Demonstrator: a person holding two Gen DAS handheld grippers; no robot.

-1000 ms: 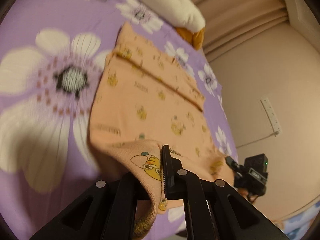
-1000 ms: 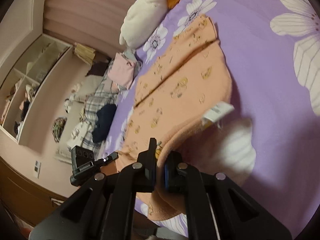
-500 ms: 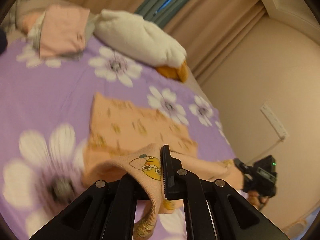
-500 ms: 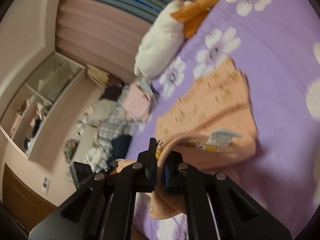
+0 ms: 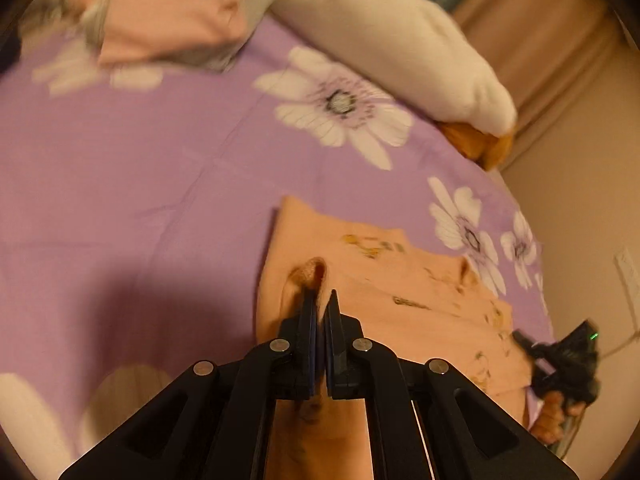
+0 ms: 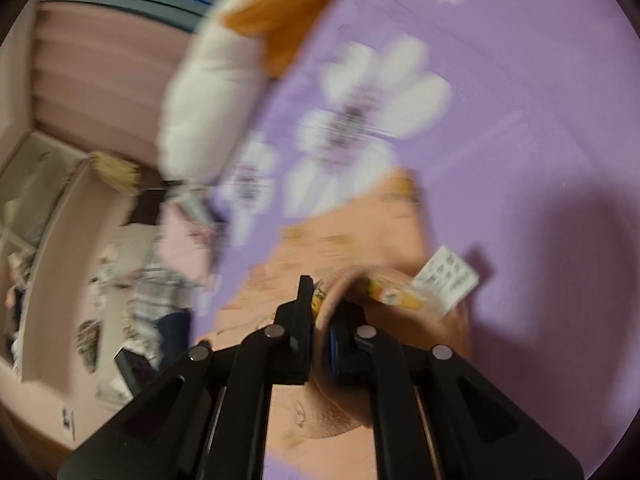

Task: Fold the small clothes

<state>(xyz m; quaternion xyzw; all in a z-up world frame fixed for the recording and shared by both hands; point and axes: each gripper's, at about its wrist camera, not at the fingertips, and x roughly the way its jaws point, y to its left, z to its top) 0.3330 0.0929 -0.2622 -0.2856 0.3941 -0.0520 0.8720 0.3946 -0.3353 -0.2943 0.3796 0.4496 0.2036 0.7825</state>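
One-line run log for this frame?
step: folding | left claw: shut on orange garment | right claw: shut on orange garment | surface: purple bedsheet

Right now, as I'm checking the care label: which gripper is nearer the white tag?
Right. The right gripper pinches the peach garment beside the white tag; the left gripper grips another edge, no tag in its view.

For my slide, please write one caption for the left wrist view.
Left gripper pinching the peach printed garment over a purple floral bedsheet, white plush toy behind.
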